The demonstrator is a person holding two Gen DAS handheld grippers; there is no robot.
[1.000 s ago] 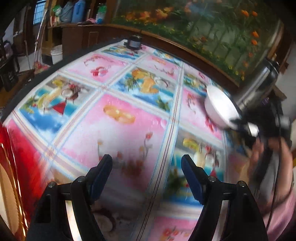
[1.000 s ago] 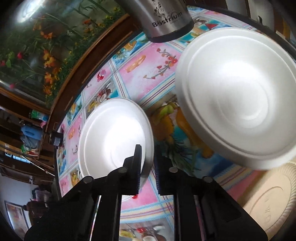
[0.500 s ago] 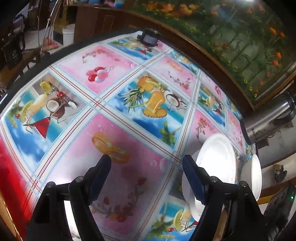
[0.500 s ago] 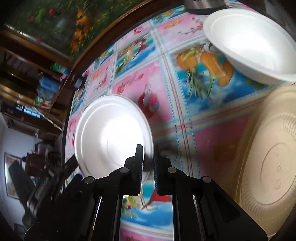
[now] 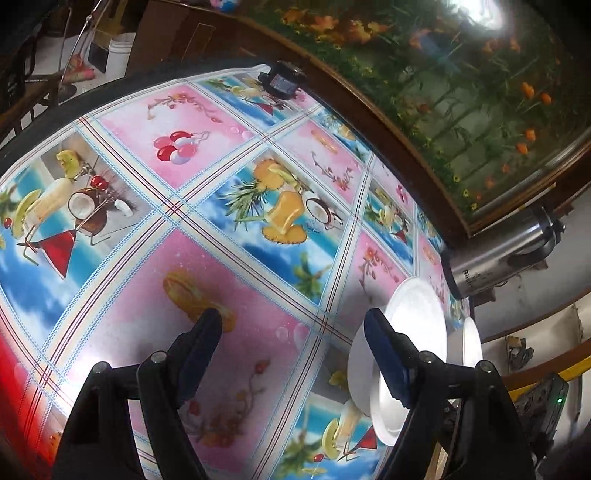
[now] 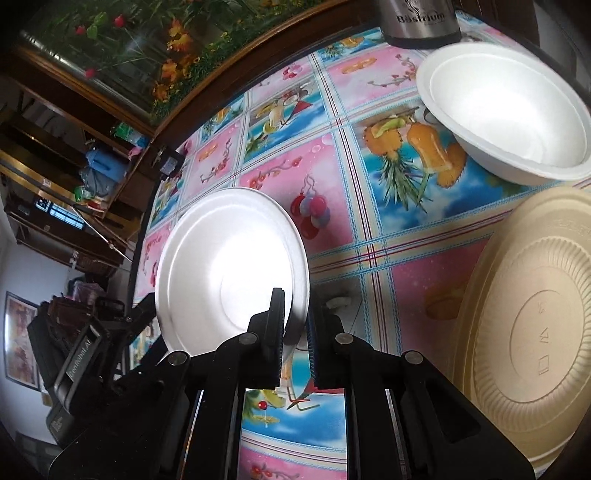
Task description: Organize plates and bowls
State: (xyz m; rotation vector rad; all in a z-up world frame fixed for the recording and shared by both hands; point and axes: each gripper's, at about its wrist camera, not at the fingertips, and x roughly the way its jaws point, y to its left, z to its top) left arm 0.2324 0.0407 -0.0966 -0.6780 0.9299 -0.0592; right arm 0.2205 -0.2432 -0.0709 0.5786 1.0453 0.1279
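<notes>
My right gripper [image 6: 297, 325] is shut on the rim of a white foam bowl [image 6: 229, 266], which hangs tilted above the tablecloth. In the left wrist view the same held bowl [image 5: 413, 332] shows just right of my left gripper [image 5: 291, 354], partly behind its right finger [image 5: 384, 358]. The left gripper is open over the cloth with nothing between its fingers. A second white foam bowl [image 6: 506, 110] stands on the table at the far right, with only its rim [image 5: 471, 343] showing in the left wrist view. A beige ribbed paper plate [image 6: 535, 314] lies at the near right.
A steel flask [image 6: 421, 18] stands behind the second bowl, near the wooden-framed fish tank [image 5: 461, 92] along the table's far side. A small black device [image 5: 282, 79] sits at the far edge. The fruit-print tablecloth [image 5: 221, 184] covers the table. The left gripper's body [image 6: 85, 354] shows beside the held bowl.
The right gripper has carried the white bowl away from the flask and the second bowl, rolling as it went. The left gripper has swung, and the held bowl now sits beside its right finger.
</notes>
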